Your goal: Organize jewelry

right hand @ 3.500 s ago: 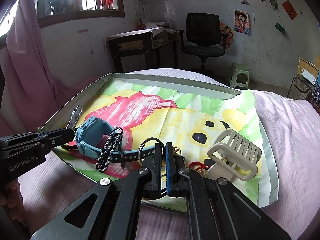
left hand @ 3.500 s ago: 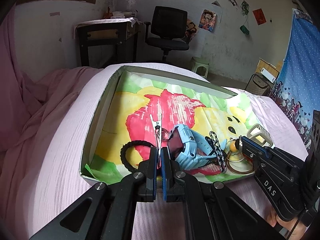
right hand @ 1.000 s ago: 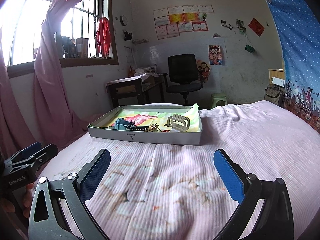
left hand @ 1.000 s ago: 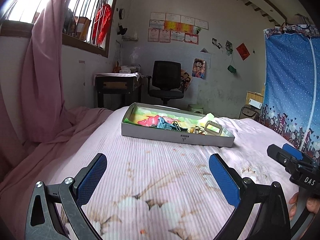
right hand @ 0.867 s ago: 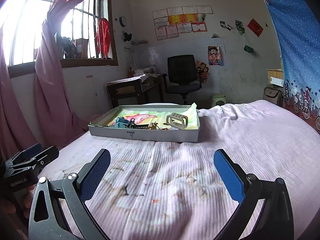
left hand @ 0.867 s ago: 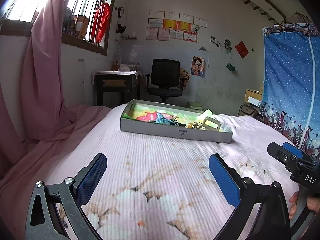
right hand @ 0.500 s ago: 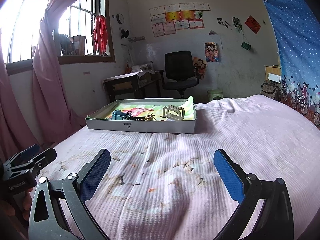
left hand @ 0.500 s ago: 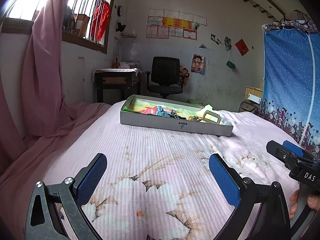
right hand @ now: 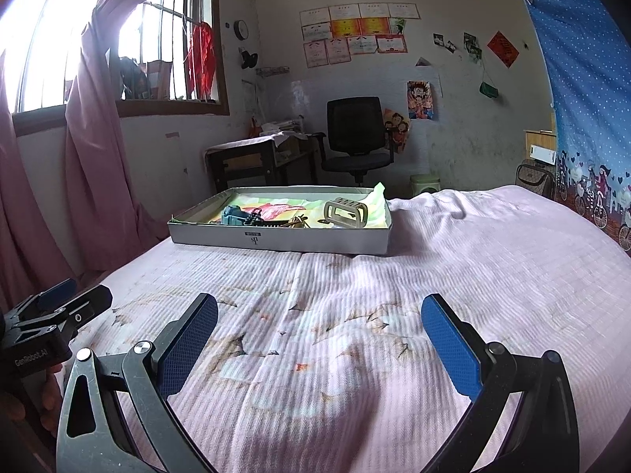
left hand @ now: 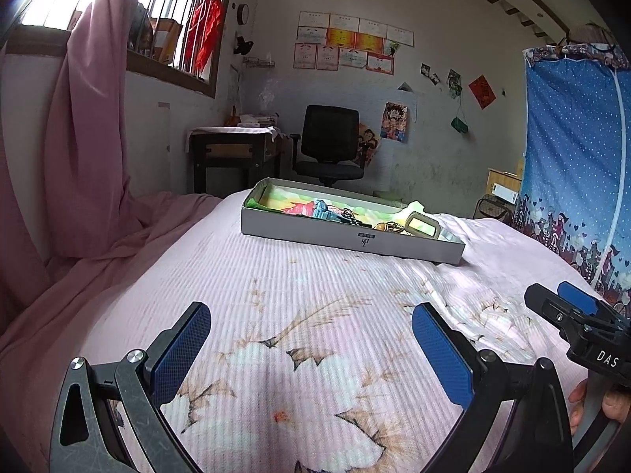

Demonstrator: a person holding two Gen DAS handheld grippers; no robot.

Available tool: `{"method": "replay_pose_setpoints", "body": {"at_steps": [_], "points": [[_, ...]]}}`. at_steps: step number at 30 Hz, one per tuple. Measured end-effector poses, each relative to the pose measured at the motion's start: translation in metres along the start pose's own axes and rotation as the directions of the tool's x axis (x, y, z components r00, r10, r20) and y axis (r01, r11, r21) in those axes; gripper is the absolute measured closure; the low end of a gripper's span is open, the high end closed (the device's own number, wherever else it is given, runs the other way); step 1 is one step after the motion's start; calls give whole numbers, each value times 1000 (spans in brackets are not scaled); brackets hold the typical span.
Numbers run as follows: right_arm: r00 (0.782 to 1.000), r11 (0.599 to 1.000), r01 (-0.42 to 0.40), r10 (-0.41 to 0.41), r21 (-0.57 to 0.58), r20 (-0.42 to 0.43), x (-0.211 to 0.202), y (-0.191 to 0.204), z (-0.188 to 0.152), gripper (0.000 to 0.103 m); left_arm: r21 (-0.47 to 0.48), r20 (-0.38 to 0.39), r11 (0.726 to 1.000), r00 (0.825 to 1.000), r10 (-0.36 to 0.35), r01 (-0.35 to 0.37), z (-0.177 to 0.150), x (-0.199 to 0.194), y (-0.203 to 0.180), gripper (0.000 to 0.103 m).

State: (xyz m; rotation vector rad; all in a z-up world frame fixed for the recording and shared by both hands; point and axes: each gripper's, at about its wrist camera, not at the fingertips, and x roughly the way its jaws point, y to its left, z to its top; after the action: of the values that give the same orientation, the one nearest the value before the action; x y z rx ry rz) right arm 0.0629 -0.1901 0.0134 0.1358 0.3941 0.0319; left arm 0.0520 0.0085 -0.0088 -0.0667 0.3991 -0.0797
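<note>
Both grippers are held low over a pink bed (right hand: pixel 493 260), well back from the shallow grey box (right hand: pixel 276 238) of jewelry that sits toward the far end of the bedspread. The left gripper (left hand: pixel 311 339) is spread wide with nothing between its blue-padded fingers (left hand: pixel 181 351), pointed along the floral-printed cover toward the box; the right gripper (right hand: pixel 319 335) is likewise opened wide and empty, aimed at the same box from slightly to the side. In the left wrist view the right gripper is seen at the right edge, its black body marked "DAS", with fingertips of the person's hand (left hand: pixel 579 398) wrapped round its handle. In the right wrist view the left gripper appears at the left edge, lettered "GenRobot.AI". Inside the box, on a brightly coloured paper lining, a blue watch (right hand: pixel 232 215), a dark braided bracelet (right hand: pixel 252 218), a beige claw hair clip (right hand: pixel 345 213) and some small gold-toned pieces (right hand: pixel 297 220) are gathered near the middle and right. A small logo is printed on the front wall of the box, too small to be read. A black office chair (right hand: pixel 355 134) and a dark desk (right hand: pixel 260 157) are seen against the back wall, beneath a row of certificates whose text cannot be made out.
</note>
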Motion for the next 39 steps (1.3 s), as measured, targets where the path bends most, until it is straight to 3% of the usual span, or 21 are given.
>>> {"method": "replay_pose_setpoints", "body": {"at_steps": [39], "points": [[1000,1000,2,-2,14,-7,3,-3,-1,1,7,3,1000,1000,1,-1,0,1,-2,0]]}}
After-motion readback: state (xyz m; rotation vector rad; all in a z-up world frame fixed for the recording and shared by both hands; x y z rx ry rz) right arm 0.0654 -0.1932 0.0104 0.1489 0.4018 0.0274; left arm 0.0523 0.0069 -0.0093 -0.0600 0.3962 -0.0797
